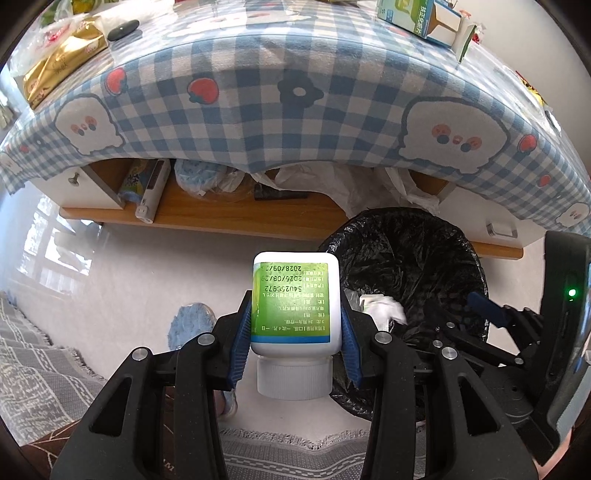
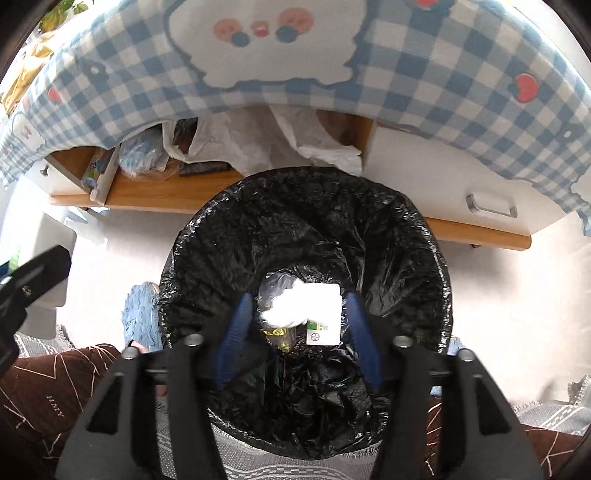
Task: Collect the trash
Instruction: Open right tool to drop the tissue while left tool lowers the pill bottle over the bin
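Note:
My left gripper (image 1: 295, 325) is shut on a white pill bottle with a green label (image 1: 295, 306), held cap towards the camera, above the floor just left of the bin. The bin (image 1: 406, 258) is lined with a black bag; it also shows in the right wrist view (image 2: 306, 229). My right gripper (image 2: 299, 321) is open and empty, directly above the bin's mouth; it shows at the right of the left wrist view (image 1: 491, 314). In the bin lie a white crumpled tissue (image 2: 291, 306), a white medicine box (image 2: 325, 317) and a clear wrapper (image 2: 273, 288).
A low table with a blue checked cloth (image 1: 258, 110) stands behind the bin, with boxes (image 1: 417, 14) and snack bags (image 1: 59, 59) on top. Its wooden shelf (image 1: 221, 214) holds plastic bags and a power strip. A blue slipper (image 1: 190, 321) and grey rug (image 1: 37, 369) lie below.

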`<state>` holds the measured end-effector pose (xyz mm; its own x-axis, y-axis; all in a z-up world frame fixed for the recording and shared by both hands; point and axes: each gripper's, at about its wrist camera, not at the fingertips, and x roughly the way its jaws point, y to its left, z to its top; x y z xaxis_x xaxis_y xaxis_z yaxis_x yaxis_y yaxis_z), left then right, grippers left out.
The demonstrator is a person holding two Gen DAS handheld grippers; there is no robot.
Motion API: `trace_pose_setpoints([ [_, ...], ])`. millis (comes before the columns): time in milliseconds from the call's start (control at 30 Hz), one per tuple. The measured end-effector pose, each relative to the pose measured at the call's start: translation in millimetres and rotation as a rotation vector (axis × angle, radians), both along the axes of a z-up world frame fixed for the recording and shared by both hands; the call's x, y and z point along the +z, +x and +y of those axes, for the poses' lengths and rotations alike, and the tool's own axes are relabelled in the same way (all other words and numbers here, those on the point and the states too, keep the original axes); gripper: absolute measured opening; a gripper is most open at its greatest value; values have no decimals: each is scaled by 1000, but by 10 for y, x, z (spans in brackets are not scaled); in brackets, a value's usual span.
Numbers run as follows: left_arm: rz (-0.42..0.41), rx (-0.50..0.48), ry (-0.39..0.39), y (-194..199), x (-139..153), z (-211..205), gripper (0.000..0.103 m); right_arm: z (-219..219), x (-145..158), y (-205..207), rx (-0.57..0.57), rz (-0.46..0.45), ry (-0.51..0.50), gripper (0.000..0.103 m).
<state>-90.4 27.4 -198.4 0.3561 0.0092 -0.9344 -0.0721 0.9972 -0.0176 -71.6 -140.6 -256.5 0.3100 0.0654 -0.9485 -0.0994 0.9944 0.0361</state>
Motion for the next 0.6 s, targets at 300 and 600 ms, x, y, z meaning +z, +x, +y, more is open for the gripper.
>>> trace_pose_setpoints([
  [300, 30, -42, 37, 55, -213, -210, 41, -573, 58, -4, -110, -26, 20, 90],
  [600, 54, -78, 45, 134, -412, -556, 41, -1279, 124, -27, -192, -37, -11, 93],
])
